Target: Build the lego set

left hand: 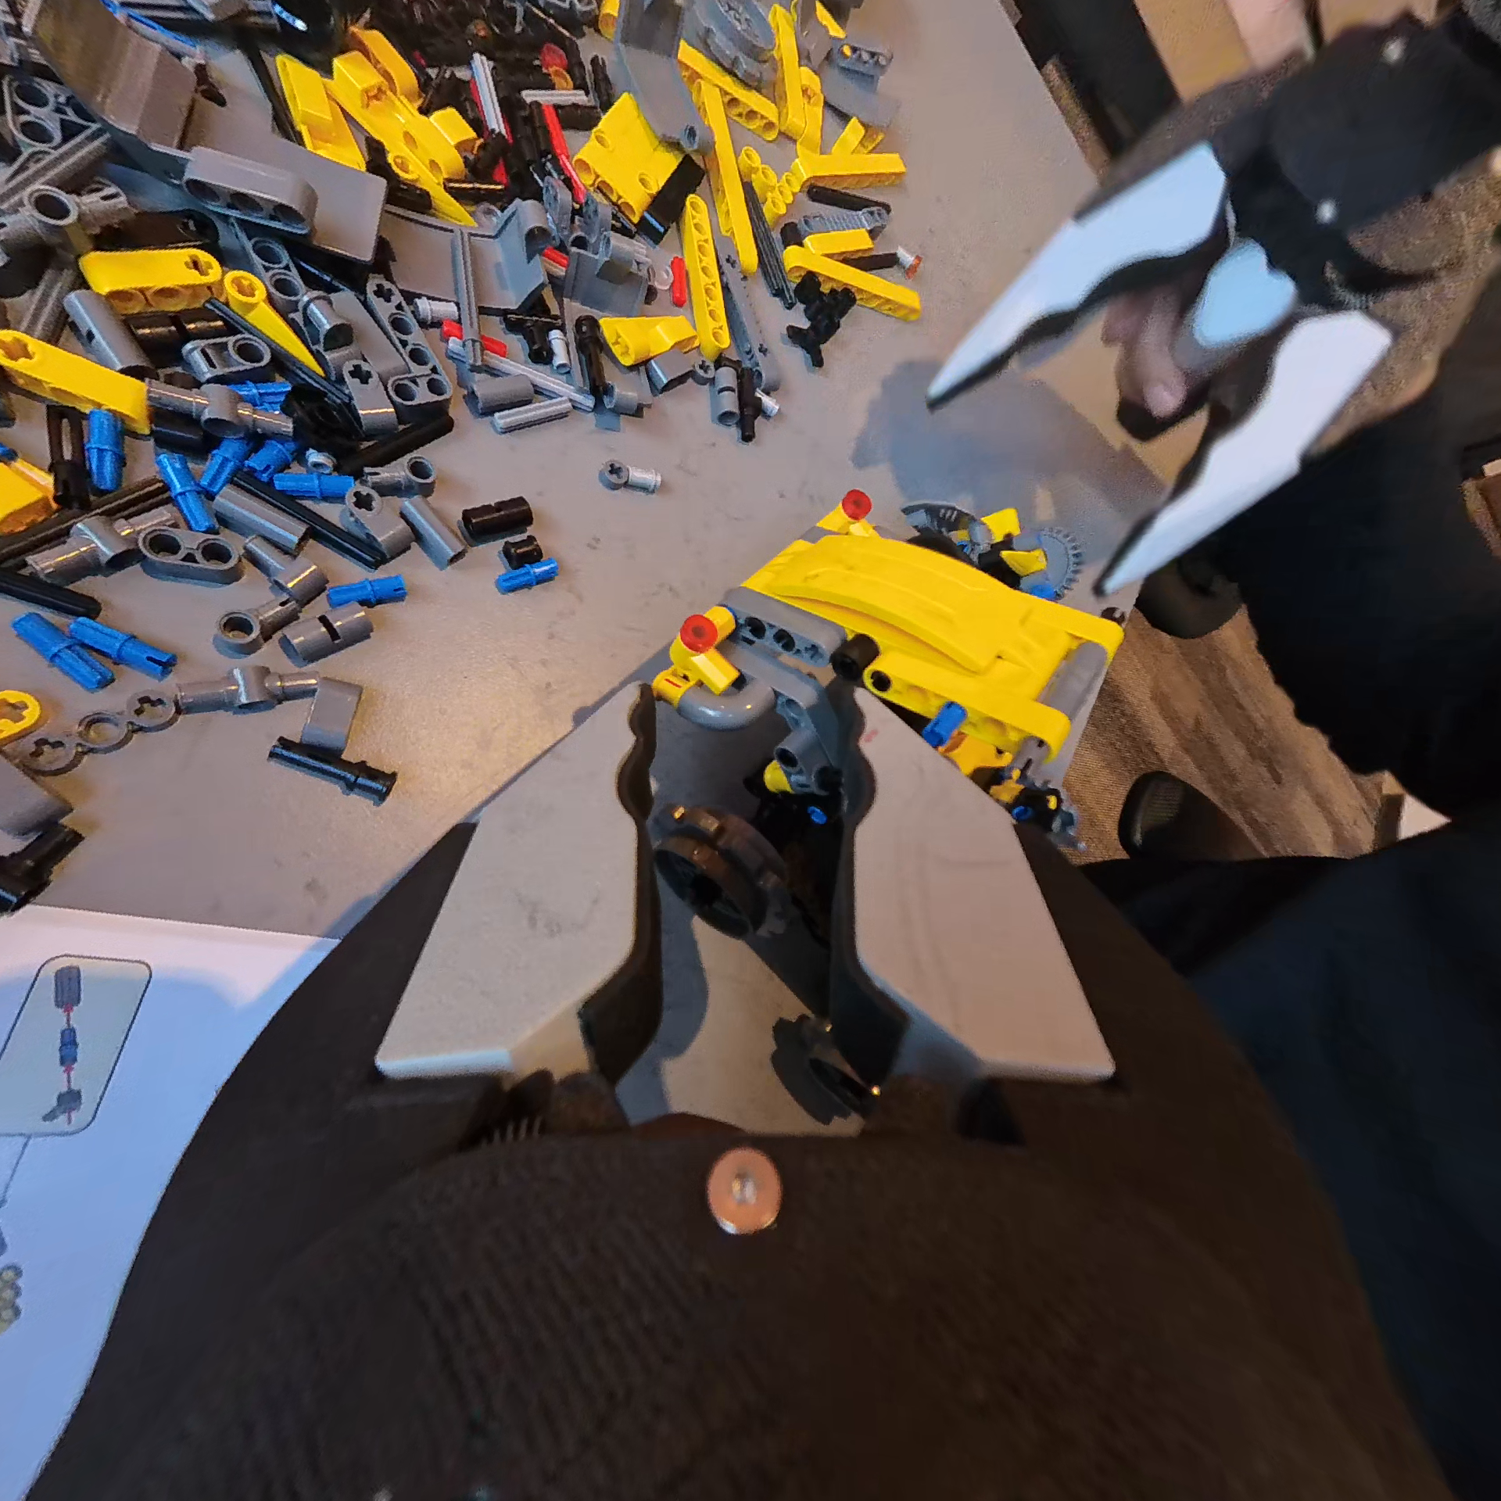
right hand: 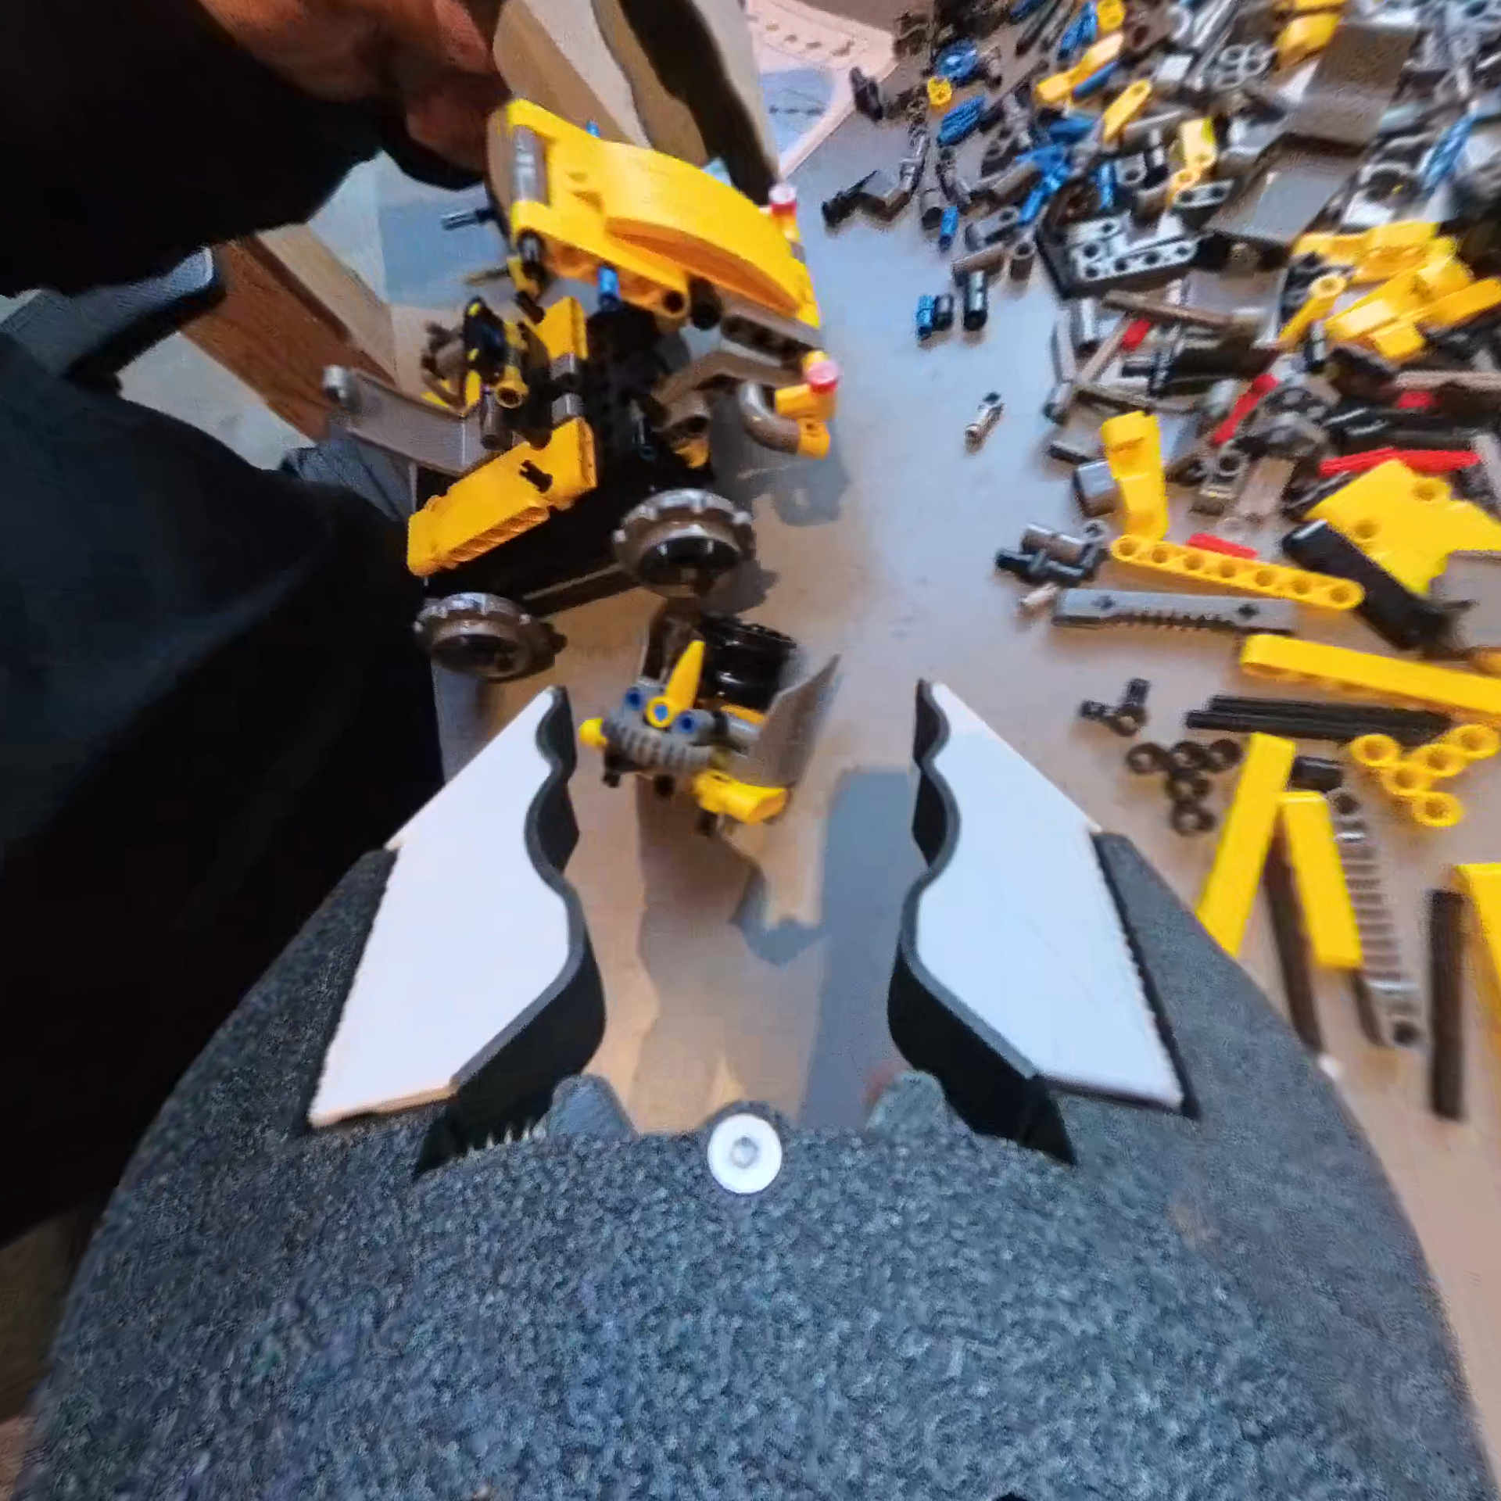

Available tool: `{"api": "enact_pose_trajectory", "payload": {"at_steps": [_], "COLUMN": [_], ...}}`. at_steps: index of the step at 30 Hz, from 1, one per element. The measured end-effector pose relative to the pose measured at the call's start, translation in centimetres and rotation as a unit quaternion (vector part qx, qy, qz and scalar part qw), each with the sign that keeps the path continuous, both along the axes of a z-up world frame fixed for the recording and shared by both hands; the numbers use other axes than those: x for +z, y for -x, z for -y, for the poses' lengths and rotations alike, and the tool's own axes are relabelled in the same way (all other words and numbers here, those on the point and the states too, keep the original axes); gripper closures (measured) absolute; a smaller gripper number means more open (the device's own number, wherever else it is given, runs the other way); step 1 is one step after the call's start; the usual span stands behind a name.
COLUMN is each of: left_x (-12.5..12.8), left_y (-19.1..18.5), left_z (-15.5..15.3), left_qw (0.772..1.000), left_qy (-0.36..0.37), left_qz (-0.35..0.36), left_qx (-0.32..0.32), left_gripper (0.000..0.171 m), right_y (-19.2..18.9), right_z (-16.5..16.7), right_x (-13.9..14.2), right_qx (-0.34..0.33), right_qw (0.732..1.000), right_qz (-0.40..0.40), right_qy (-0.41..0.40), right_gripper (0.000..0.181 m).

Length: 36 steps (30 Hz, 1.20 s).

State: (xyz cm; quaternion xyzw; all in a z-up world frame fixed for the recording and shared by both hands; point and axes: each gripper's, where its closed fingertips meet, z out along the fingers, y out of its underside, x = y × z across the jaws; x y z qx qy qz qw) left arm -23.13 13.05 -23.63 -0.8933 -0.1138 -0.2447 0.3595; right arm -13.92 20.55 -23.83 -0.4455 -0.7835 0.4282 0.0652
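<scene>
A partly built yellow, grey and black toy vehicle [left hand: 918,617] with grey wheel hubs sits at the grey table's near edge. My left gripper [left hand: 747,731] is shut on its grey frame, near a wheel hub [left hand: 715,877]. The vehicle also shows in the right wrist view [right hand: 617,244], with the left gripper's fingers behind it. My right gripper [right hand: 743,698] is open and empty, low over the table. A small grey, yellow and black sub-assembly [right hand: 690,739] lies just ahead of its left finger. In the left wrist view the right gripper [left hand: 1137,439] is blurred, above the vehicle.
A wide pile of loose yellow, grey, black, blue and red parts [left hand: 406,244] covers the table [left hand: 568,666]; it also shows in the right wrist view [right hand: 1299,406]. An instruction booklet [left hand: 122,1056] lies at the near left. A person's dark clothing [left hand: 1340,1056] is beyond the table edge.
</scene>
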Motion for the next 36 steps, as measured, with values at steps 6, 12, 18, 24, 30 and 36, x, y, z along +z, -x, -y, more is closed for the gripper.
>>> {"api": "enact_pose_trajectory", "payload": {"at_steps": [6,12,18,24,30,36], "left_x": [0.0,-0.3,-0.7,-1.1,-1.7,3.8], "left_y": [-0.1,-0.7,-1.9,-4.0,-5.8,-2.2], "left_z": [-0.2,-0.5,-2.0,-5.2,-7.9,-4.9], "left_qw": [1.0,1.0,0.999,0.997,0.994,0.996], "left_qy": [-0.003,0.0,0.004,0.015,0.016,-0.062], "left_qz": [0.0,0.011,0.02,0.004,-0.001,-0.03], "left_qx": [-0.001,-0.009,-0.035,-0.08,-0.11,-0.047], "left_gripper": [0.128,0.128,0.128,0.129,0.133,0.124], "right_y": [-0.5,-2.2,-7.0,-8.8,-8.3,-8.0], "right_z": [2.6,-0.3,-7.3,-11.0,-10.7,-10.6], "right_x": [-2.6,-4.0,-4.3,-3.6,-2.5,0.1], "right_qx": [-0.05,-0.047,-0.05,-0.056,-0.059,-0.082], "right_qw": [0.997,0.986,0.976,0.979,0.983,0.984], "right_qz": [0.024,0.038,0.076,0.087,0.059,0.017], "right_qy": [-0.06,-0.152,-0.196,-0.175,-0.161,-0.158], "right_gripper": [0.097,0.113,0.115,0.117,0.116,0.116]}}
